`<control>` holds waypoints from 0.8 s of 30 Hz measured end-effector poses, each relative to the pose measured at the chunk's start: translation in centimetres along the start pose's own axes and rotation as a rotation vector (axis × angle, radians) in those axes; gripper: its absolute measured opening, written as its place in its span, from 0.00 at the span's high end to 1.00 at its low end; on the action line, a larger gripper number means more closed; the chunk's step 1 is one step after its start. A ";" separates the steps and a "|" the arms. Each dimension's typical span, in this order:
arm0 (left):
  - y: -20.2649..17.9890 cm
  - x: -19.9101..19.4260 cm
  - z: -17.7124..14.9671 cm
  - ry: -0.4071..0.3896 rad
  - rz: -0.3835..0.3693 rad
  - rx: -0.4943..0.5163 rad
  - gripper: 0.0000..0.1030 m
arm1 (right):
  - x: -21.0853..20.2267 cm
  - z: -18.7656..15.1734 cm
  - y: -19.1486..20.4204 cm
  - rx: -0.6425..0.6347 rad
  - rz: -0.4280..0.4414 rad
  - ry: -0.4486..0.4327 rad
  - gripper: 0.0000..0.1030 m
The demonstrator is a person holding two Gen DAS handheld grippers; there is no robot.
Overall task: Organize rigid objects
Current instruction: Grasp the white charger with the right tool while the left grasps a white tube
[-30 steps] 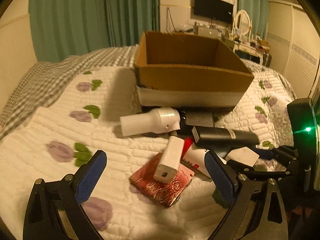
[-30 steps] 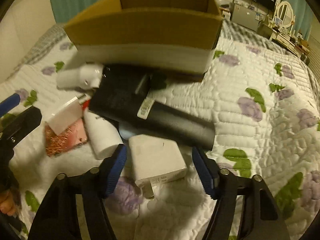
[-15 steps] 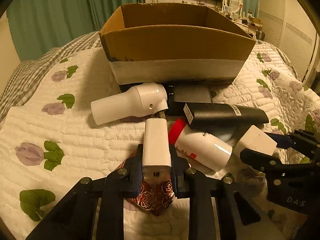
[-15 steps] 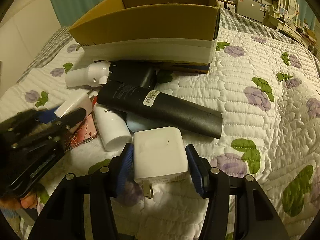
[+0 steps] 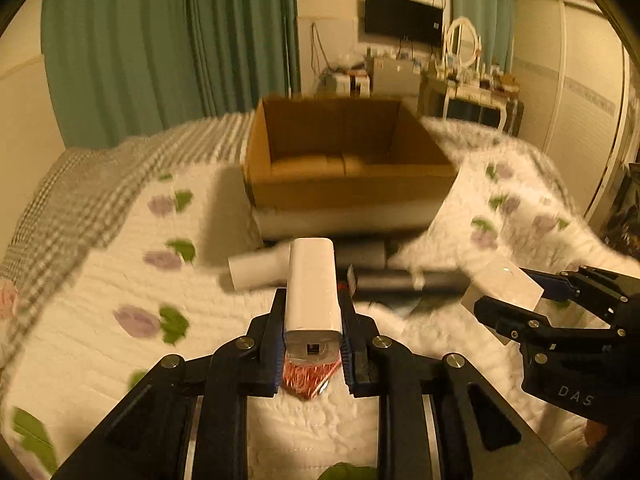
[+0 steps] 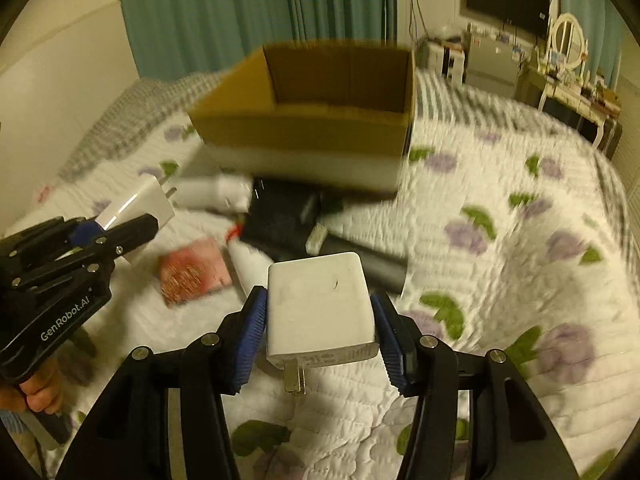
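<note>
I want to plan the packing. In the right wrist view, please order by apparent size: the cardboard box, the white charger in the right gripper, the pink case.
1. cardboard box
2. white charger, enlarged by nearness to the camera
3. pink case

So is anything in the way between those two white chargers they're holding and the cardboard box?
Nothing visible blocks the way. The left tool holds a slim white charger, the right tool a square white charger; both are lifted above the clutter lying before the open-topped cardboard box.

Quilted bed (image 6: 500, 200): cardboard box (image 6: 304, 132), pink case (image 6: 192, 276), blk tube (image 5: 404, 282).
</note>
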State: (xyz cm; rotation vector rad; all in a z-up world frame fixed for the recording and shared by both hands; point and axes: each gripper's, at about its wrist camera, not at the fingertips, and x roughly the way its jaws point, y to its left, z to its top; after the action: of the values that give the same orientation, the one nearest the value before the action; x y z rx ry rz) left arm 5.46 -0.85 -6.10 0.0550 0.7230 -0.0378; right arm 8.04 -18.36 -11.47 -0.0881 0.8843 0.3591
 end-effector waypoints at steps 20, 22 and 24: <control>0.9 11.3 15.5 -0.074 -0.020 0.077 0.78 | 5.3 20.4 -2.7 -0.074 -0.052 -0.224 0.49; 0.7 13.8 14.9 -0.042 -0.019 0.078 0.78 | 7.5 20.8 -3.2 -0.073 -0.053 -0.203 0.49; 0.6 15.8 14.4 -0.018 -0.032 0.088 0.78 | 9.9 20.7 -3.6 -0.072 -0.042 -0.179 0.49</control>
State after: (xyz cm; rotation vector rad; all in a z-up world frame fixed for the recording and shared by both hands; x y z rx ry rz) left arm 26.85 -1.37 -5.71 0.1273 0.7044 -0.1012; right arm 30.33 -14.41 -6.17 -0.1386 0.6921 0.3542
